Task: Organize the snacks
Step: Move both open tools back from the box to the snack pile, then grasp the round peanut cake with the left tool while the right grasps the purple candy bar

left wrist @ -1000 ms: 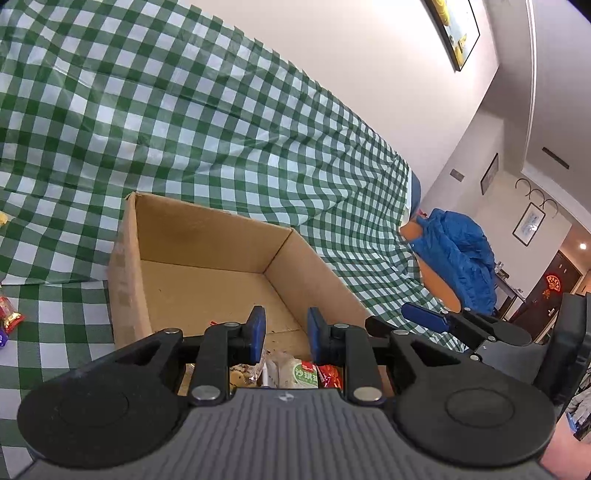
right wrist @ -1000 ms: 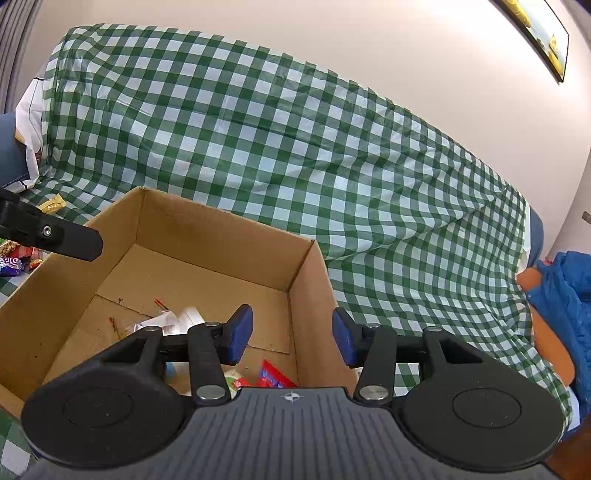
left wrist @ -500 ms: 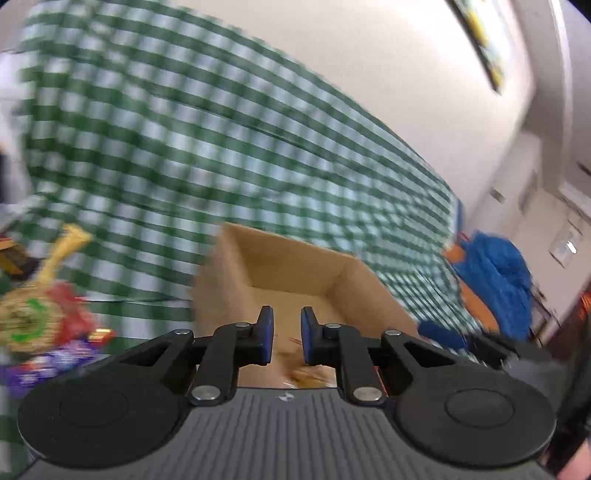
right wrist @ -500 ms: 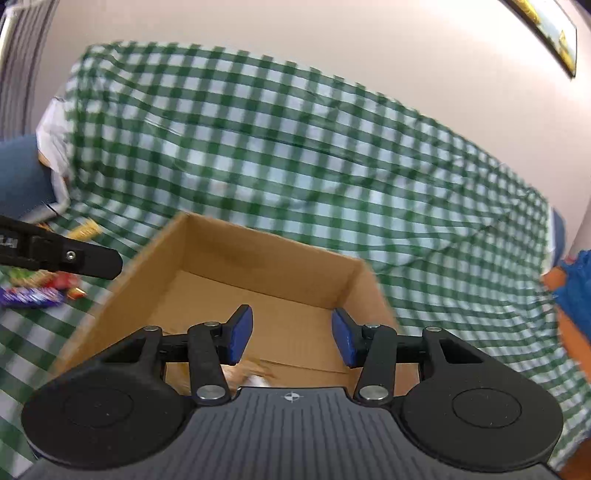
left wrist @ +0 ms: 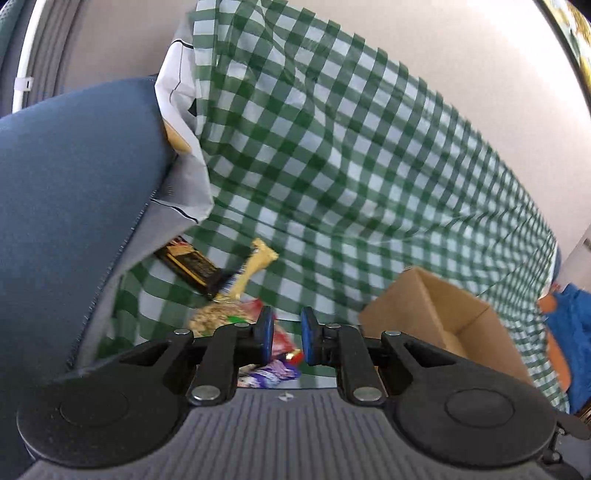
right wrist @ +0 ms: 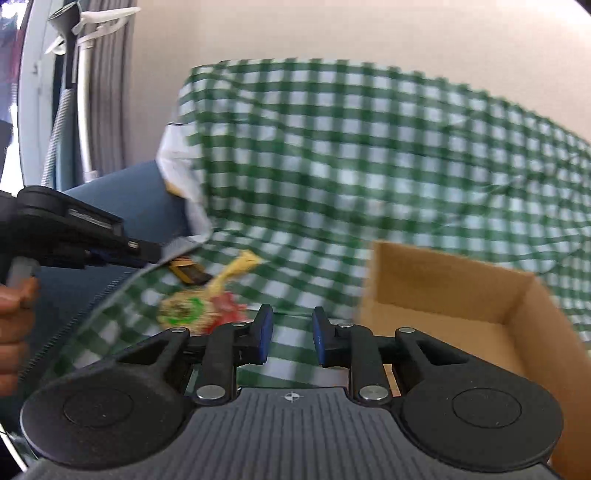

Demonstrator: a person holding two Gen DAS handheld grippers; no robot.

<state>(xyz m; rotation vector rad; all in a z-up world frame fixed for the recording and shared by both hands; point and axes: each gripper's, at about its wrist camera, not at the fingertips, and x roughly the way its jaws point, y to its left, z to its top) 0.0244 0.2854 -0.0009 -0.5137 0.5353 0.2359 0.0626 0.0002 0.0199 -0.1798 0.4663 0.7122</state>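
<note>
Loose snacks lie on the green checked cloth (left wrist: 351,166) left of an open cardboard box (left wrist: 439,317). In the left wrist view I see a dark bar (left wrist: 192,266), a yellow packet (left wrist: 255,266), a round snack pack (left wrist: 218,321) and a purple wrapper (left wrist: 273,373). My left gripper (left wrist: 287,339) is open and empty just above the pile. My right gripper (right wrist: 291,339) is open and empty over the cloth between the round snack pack (right wrist: 184,310) and the box (right wrist: 461,295). The left gripper (right wrist: 122,251) also shows at the left of the right wrist view.
A blue sofa armrest (left wrist: 74,221) rises at the left beside the snacks. A white cloth corner (left wrist: 184,173) hangs over it. A blue garment (left wrist: 572,325) lies at the far right. The cream wall (right wrist: 332,29) is behind.
Both grippers have swung left, away from above the box toward the snack pile. The box has moved to the right in both views. The left jaws stand slightly wider than half a second ago.
</note>
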